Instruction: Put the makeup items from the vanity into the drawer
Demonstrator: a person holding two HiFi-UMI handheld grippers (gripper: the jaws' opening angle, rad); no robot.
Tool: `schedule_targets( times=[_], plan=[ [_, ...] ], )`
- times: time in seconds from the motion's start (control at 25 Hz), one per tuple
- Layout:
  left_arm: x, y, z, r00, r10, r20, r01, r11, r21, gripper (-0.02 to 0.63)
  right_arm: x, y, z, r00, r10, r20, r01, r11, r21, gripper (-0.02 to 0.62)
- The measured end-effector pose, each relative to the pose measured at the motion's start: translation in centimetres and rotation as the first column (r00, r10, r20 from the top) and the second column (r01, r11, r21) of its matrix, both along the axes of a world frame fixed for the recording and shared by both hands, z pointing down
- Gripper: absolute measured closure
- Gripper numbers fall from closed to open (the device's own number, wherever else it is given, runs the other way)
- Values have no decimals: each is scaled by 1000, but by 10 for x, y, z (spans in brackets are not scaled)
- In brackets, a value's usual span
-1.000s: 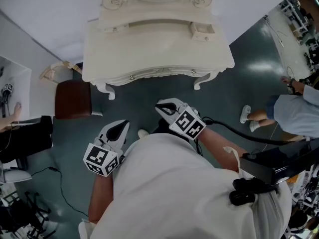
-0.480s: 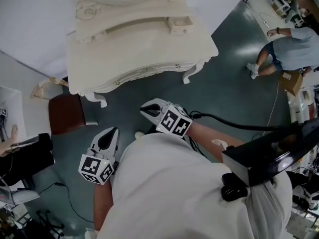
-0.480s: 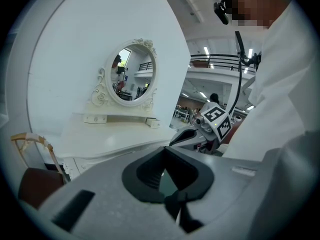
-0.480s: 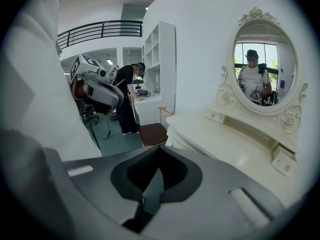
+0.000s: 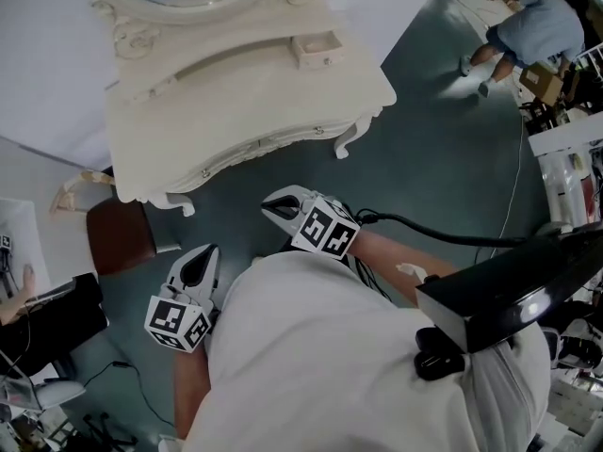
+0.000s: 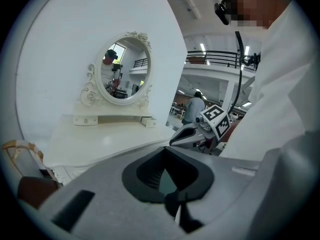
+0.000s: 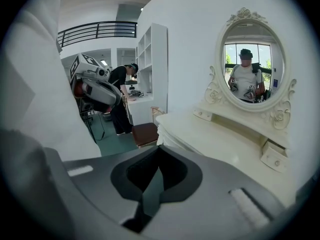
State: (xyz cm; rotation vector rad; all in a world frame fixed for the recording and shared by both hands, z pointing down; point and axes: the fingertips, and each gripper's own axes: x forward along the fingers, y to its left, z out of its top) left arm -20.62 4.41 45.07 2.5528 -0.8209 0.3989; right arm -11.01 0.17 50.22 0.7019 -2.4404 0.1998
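Off the vanity (image 5: 236, 102) edge, both hand-held grippers (image 5: 200, 258) (image 5: 274, 204) seem closed.

Bright, even indoor light; glare patch on floor (image 5: 450, 90); gripper views fisheye-warped, corners black, foreground soft

The bench (image 5: 254, 92) looks like cream-painted wood, smooth with a soft sheen. The floor (image 5: 424, 158) is glossy dark green. The stool (image 5: 118, 238) seat at lower left looks like smooth brown leather. The left gripper (image 5: 205, 253) and right gripper (image 5: 273, 202) have matt plastic shells.
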Motion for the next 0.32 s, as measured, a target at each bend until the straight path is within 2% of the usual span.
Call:
schedule_targets(
  times=[0.16,0.32],
  plan=[
    [30,-28,-2,1000,23,13,-23,1000,-4,604,37,-26,-3,1000,31,-4,-31,1000,2,595],
    [76,-59,-10,998,64,11,-64,998,-6,604,85,-54,-9,998,59,-20,-59,998,5,595]
  ],
)
